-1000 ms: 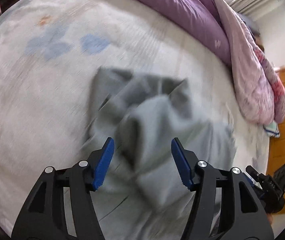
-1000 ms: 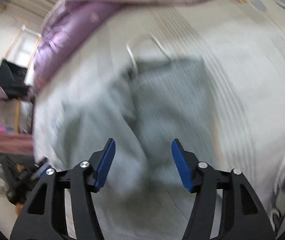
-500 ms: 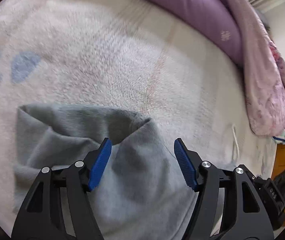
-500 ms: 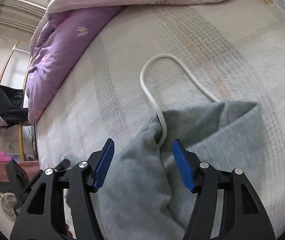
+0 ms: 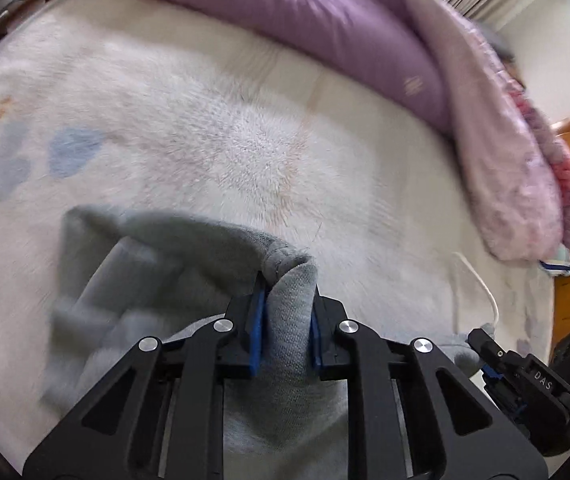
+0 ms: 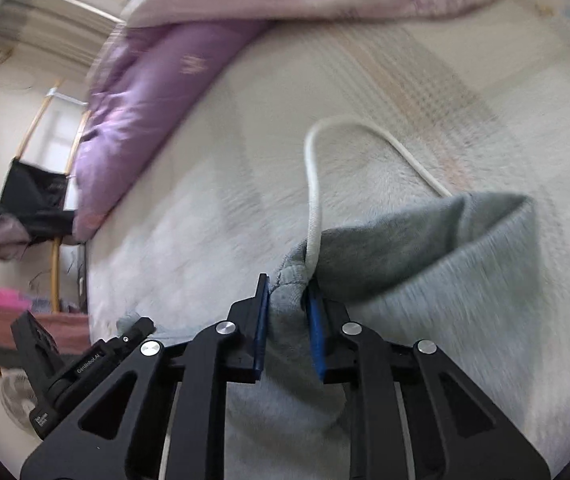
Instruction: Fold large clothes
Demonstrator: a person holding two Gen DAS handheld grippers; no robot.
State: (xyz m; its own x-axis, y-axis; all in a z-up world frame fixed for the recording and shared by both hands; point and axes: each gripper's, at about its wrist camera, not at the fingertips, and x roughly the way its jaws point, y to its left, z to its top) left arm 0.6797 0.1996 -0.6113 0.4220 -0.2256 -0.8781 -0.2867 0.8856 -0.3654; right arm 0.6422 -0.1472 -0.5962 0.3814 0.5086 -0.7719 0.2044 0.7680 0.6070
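Here, bunched edges of the grey knitted garment [image 5: 189, 252] are clamped between each black gripper's blue pads, left gripper [image 5: 285, 304] and right gripper [image 6: 288, 300], above the pale fleecy bed [image 5: 245, 152].

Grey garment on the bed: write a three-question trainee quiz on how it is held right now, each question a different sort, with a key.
1. True or false: the left tool is shut on a bunched fold of the grey garment.
2. Multiple choice: what runs out of the cloth right at the right tool? A) a white cord B) a metal zip C) a leather belt
3. Fill in: beyond the garment, against the far side of the white blanket, lies a ______ duvet.

Key: 1 true; 2 A; 3 purple
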